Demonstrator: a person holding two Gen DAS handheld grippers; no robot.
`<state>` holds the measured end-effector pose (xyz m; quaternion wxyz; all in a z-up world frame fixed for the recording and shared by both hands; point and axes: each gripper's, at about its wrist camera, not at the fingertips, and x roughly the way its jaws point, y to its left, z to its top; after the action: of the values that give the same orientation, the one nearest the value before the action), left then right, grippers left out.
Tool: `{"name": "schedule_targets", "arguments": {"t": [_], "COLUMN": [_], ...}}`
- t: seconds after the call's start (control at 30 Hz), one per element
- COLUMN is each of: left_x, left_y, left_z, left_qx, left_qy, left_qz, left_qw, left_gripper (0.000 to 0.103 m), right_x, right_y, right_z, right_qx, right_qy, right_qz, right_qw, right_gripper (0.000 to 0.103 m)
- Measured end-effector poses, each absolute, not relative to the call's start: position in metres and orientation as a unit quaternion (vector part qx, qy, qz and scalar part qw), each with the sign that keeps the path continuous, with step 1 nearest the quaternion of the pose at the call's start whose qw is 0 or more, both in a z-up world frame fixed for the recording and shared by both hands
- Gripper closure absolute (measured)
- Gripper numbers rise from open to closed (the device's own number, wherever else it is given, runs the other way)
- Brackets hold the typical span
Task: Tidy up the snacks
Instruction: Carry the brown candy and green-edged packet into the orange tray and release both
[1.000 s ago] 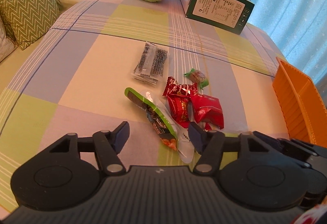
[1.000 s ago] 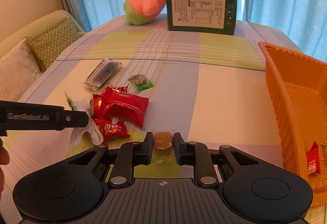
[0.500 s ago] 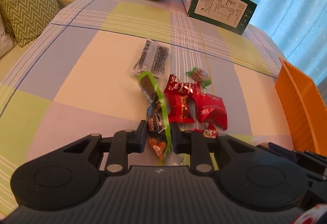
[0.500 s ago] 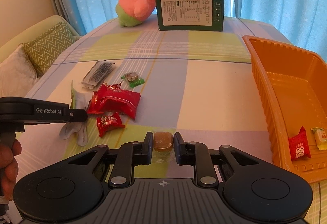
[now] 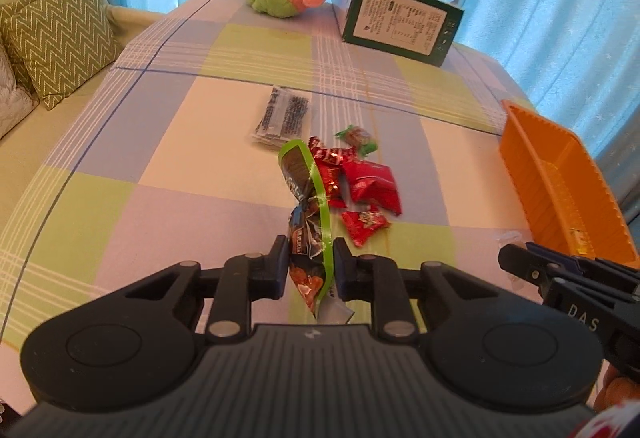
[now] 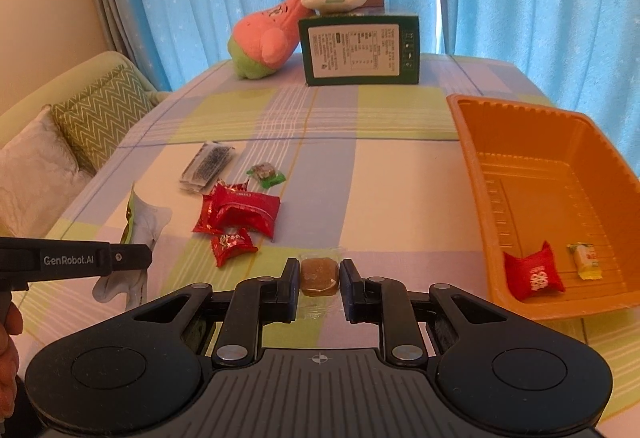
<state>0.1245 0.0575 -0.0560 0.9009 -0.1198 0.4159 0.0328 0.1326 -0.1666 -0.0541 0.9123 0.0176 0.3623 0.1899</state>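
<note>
I have the long green-edged crinkly snack bag [image 5: 308, 238] pinched in my left gripper [image 5: 310, 262] and the small brown clear-wrapped candy [image 6: 319, 275] pinched in my right gripper [image 6: 319, 278], both lifted left of the orange plastic tray [image 6: 472, 158], so next I think I carry them over it and let go.

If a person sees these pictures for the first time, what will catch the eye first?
Probably the orange tray at the right table edge, with two wrapped candies inside, and the red snack packets heaped mid-table. Next, each gripper holds something: the left gripper clamps a green-edged snack bag, the right gripper a brown candy.
</note>
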Motion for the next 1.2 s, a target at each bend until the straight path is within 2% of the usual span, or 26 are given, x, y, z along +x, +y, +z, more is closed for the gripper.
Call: {"name": "schedule_targets", "arguments": {"t": [0.57, 1.2], "left_x": [0.081, 0.09], "left_y": [-0.006, -0.081], "left_z": [0.0, 0.016], "left_qx": [-0.105, -0.066], "left_qy": [0.387, 0.383], "left_qz": [-0.04, -0.11], "left_qw": [0.915, 0.915], "left_gripper": [0.083, 0.083], "right_x": [0.077, 0.062], "right_y": [-0.225, -0.291], "right_z": [-0.008, 0.003], "right_qx": [0.039, 0.066], "right_qy": [0.333, 0.321], "right_qz": [0.143, 0.088], "right_qw": [0.931, 0.941], "right_gripper": [0.082, 0.082]}}
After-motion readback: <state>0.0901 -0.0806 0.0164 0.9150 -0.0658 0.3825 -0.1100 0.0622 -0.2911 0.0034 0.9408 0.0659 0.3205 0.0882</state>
